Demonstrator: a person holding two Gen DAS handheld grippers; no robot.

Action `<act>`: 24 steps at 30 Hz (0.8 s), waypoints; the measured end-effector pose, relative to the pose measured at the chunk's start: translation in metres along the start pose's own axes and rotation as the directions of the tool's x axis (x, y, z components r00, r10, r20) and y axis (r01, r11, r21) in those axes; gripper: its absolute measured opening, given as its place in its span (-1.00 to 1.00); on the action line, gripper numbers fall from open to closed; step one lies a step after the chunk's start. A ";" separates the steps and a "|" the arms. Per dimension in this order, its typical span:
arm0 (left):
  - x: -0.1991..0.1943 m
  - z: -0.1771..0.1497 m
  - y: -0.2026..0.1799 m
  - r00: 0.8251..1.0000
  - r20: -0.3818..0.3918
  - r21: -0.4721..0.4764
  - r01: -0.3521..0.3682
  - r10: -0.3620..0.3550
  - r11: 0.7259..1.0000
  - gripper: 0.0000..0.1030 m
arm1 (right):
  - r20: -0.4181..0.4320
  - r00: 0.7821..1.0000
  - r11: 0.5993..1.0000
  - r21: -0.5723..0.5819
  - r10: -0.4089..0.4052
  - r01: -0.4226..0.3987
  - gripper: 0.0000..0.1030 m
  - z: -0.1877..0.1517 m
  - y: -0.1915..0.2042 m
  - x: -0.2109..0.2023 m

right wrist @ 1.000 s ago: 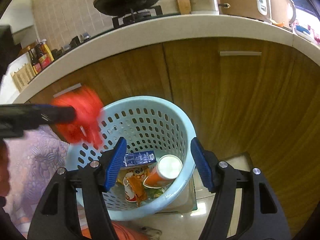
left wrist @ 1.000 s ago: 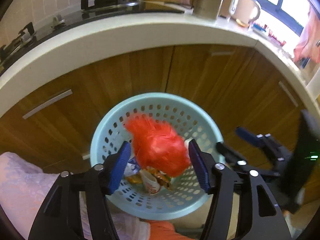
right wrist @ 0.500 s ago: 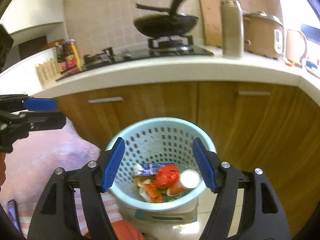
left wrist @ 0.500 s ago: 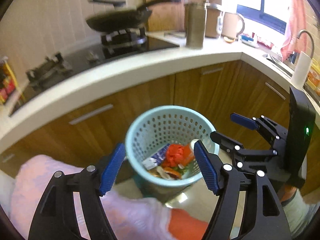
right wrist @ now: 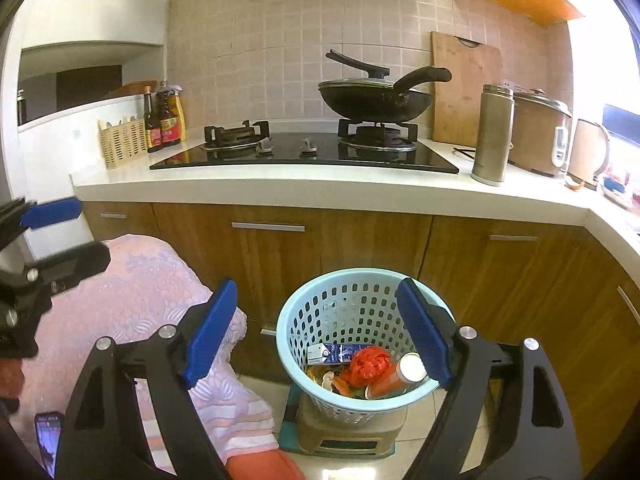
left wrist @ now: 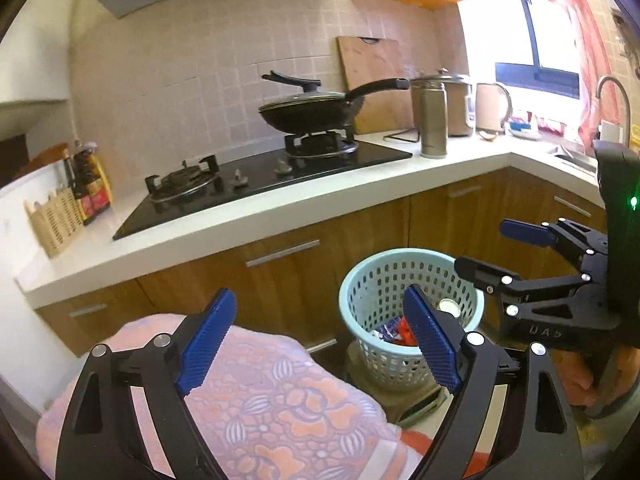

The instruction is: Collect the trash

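A light blue perforated basket (right wrist: 304,312) stands on a low stool on the floor before the wooden cabinets; it also shows in the left wrist view (left wrist: 362,284). Inside lie a red crumpled bag (right wrist: 370,362), a blue-and-white carton (right wrist: 334,352), an orange cup (right wrist: 394,378) and other scraps. My left gripper (left wrist: 320,338) is open and empty, raised above and left of the basket. My right gripper (right wrist: 318,330) is open and empty, raised above the basket. Each gripper shows in the other's view, the right one (left wrist: 492,250) and the left one (right wrist: 66,230).
A white countertop (right wrist: 320,188) runs above the cabinets with a black hob (right wrist: 304,156), a lidded pan (right wrist: 374,98), a steel flask (right wrist: 492,134), a rice cooker and bottles. A pink patterned cloth (right wrist: 148,288) lies at lower left. A phone (right wrist: 48,436) lies below it.
The red bag left my left gripper and dropped into the basket. Both grippers then rose and pulled back, so the countertop and hob came into view.
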State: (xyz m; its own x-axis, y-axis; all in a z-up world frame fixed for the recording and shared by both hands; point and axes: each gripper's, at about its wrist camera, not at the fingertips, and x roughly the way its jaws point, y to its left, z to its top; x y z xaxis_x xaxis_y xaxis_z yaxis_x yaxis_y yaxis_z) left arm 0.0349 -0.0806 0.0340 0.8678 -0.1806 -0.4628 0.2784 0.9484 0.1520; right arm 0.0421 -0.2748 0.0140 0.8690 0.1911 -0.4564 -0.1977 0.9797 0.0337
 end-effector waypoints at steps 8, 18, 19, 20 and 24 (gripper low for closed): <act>0.010 -0.025 0.009 0.999 0.034 -0.030 0.002 -0.001 1.000 0.62 | -0.026 0.998 0.997 0.064 -0.052 0.054 0.58 -0.004 0.002 0.013; 0.002 -0.038 0.040 0.993 0.089 -0.148 -0.060 0.074 0.987 0.62 | -0.024 0.996 0.992 0.087 -0.087 0.088 0.62 -0.013 0.017 0.023; 0.004 -0.040 0.040 0.993 0.086 -0.155 -0.068 0.082 0.986 0.62 | -0.020 0.996 0.992 0.087 -0.091 0.092 0.62 -0.013 0.019 0.023; 0.006 -0.043 0.042 0.993 0.077 -0.167 -0.073 0.087 0.983 0.62 | -0.013 0.995 0.992 0.085 -0.096 0.097 0.62 -0.015 0.022 0.022; 0.008 -0.051 0.053 0.991 0.071 -0.206 -0.096 0.113 0.974 0.61 | 0.001 0.996 0.993 0.072 -0.093 0.092 0.62 -0.017 0.035 0.022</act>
State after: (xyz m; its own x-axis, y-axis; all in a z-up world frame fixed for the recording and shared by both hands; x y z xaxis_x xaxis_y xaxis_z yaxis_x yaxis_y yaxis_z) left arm 0.0358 -0.0187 -0.0063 0.9209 -0.0904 -0.3791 0.1029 0.9946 0.0128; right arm 0.0465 -0.2370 -0.0100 0.8843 0.0996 -0.4562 -0.0835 0.9950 0.0554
